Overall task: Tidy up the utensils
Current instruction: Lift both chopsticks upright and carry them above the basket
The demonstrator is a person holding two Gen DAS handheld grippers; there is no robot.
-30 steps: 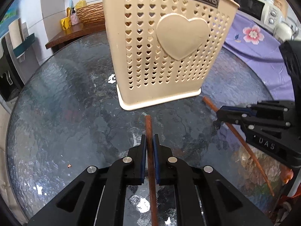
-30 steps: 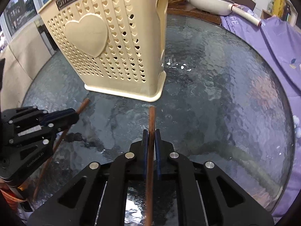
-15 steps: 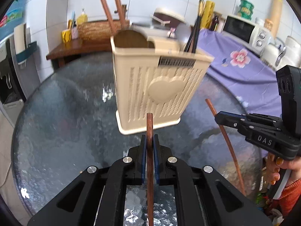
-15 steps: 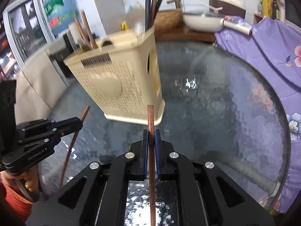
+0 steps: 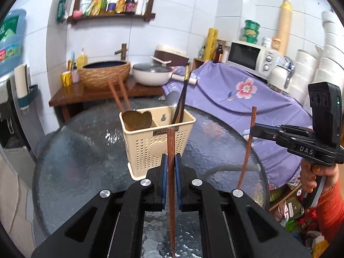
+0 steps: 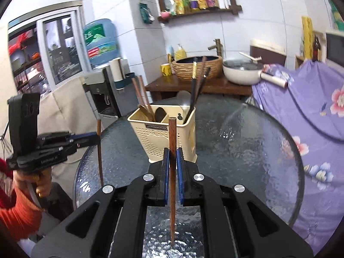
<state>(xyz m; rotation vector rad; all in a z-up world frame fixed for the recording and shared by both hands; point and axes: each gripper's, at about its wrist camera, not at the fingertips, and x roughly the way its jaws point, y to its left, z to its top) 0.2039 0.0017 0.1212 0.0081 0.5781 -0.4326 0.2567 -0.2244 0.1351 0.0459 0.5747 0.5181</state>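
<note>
Both grippers, low at the desk a second ago, now stand raised before the cream utensil basket. Left gripper: fingers pinching a brown chopstick upright. Right gripper: fingers pinching its twin. The pair is ready to drop in. Spoons fill the basket's 9 o'clock compartment; dark chopsticks lean at 3 o'clock, crowding entry.

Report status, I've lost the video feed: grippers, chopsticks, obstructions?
Left hand-held gripper and right hand-held gripper each shut on one brown chopstick. Both lifted clear of glass table. Path to holder unobstructed.
</note>
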